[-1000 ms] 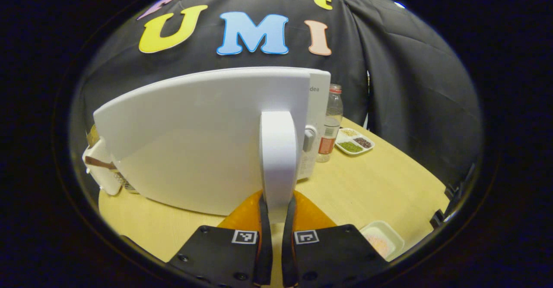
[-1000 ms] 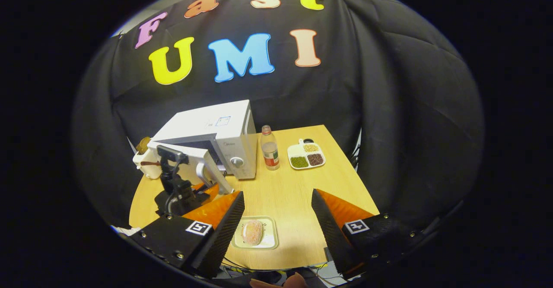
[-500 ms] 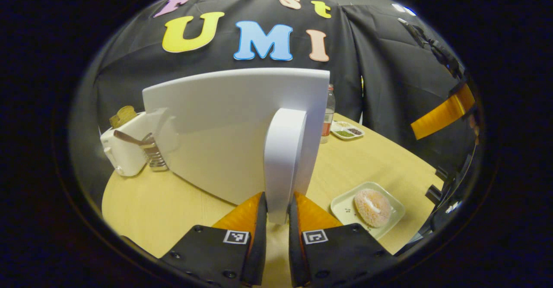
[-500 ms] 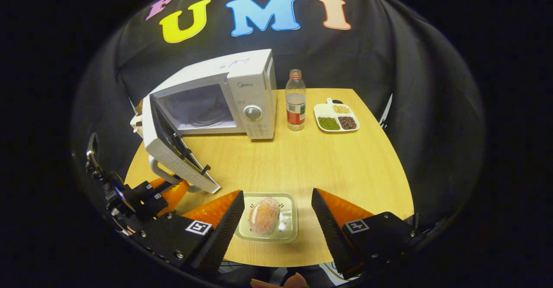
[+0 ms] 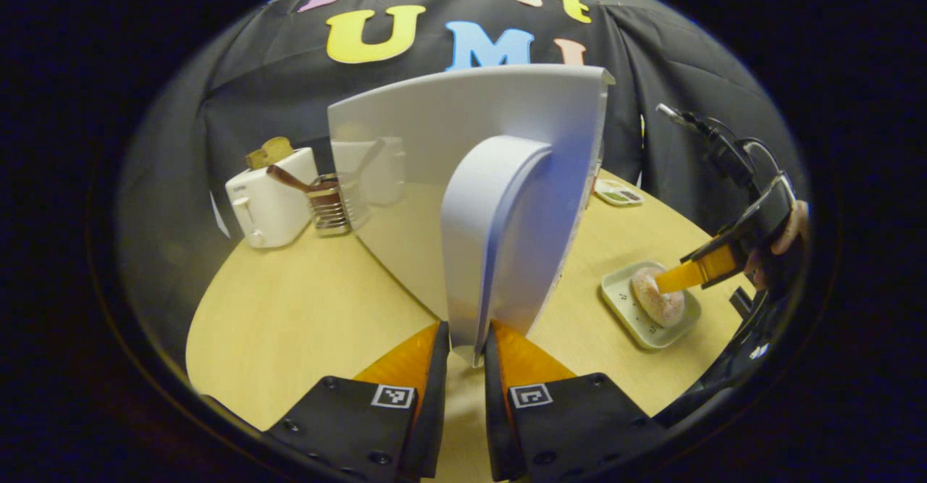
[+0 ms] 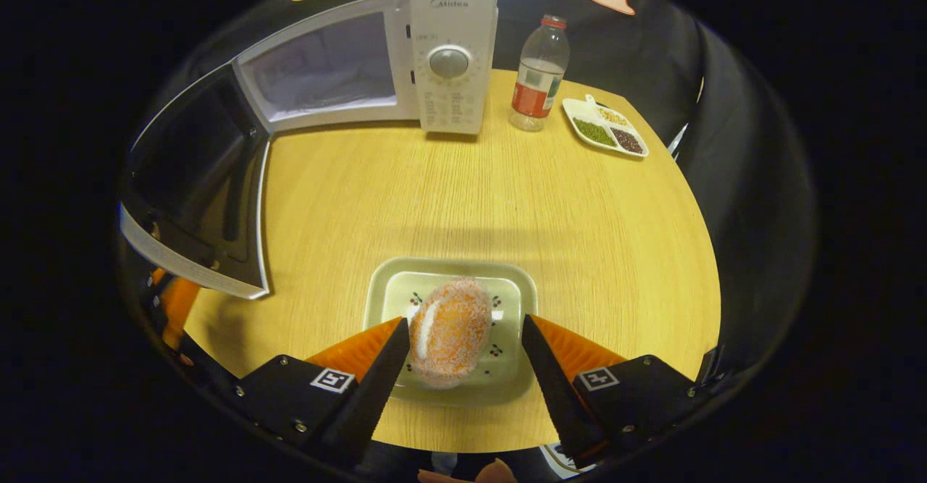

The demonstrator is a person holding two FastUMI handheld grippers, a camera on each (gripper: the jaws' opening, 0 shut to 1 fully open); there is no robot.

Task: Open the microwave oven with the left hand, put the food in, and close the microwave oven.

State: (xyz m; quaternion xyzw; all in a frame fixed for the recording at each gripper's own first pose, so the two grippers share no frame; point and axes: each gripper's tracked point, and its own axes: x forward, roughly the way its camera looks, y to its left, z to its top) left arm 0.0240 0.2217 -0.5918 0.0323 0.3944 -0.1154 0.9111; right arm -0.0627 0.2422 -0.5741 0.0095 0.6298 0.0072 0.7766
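Read "Midea" at the top of the microwave oven's control panel (image 6: 454, 56), above its dial (image 6: 449, 62). Small print around and below the dial too fine to make out. Bottle's (image 6: 538, 74) red label likewise illegible. Square black-and-white coded markers seen on both grippers' bodies.

Open door (image 5: 463, 179) hides the microwave (probably wholly).

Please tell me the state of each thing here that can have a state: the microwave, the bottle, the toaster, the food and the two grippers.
Microwave door: swung wide open.
Microwave: cavity looks empty.
Door handle: clamped between the left jaws.
Left gripper: shut on the handle.
Right gripper: jaws open, on either side of the food.
Food: on its plate.
Bottle: upright, capped.
Toaster: bread sticking up.
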